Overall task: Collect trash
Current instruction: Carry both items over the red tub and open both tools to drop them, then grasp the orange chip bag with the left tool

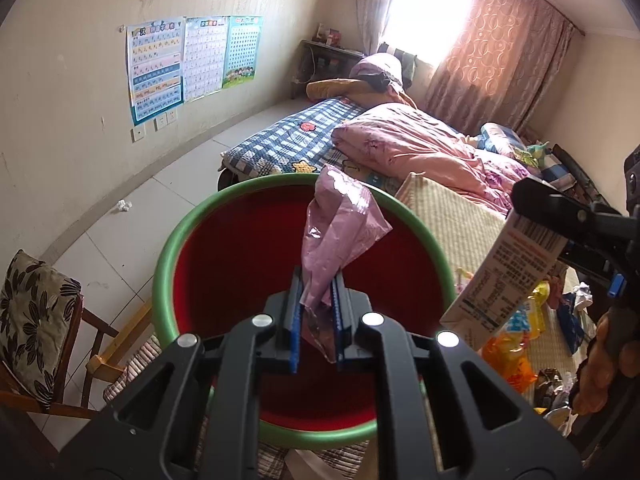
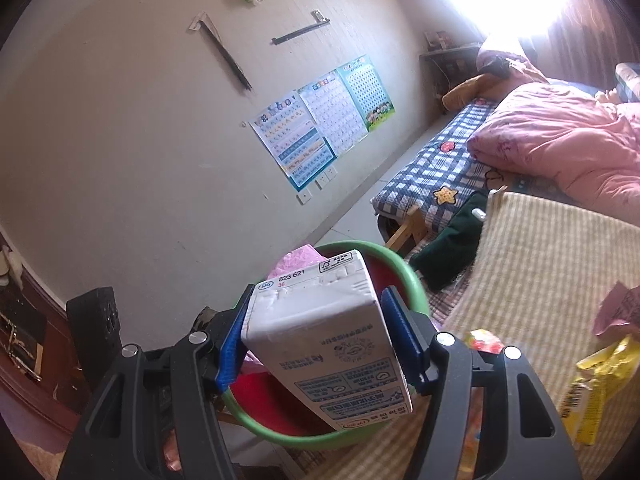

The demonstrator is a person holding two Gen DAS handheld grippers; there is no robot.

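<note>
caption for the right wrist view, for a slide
Right gripper holds a white carton over the green-rimmed red bin.

Left wrist view: looks forward and down along its fingers, close above the bin point(image 1: 168, 256), whose red inside fills mid-frame; bed point(image 1: 400, 140) and window behind, posters point(image 1: 192, 60) on the wall to the left. Right wrist view: close behind a carton point(image 2: 320, 336) that blocks much of the bin point(image 2: 404, 268), facing the same wall. Shared: bin, posters point(image 2: 320, 120), bed point(image 2: 560, 140). Left view also catches the right gripper point(image 1: 532, 216) at its right edge.
</note>
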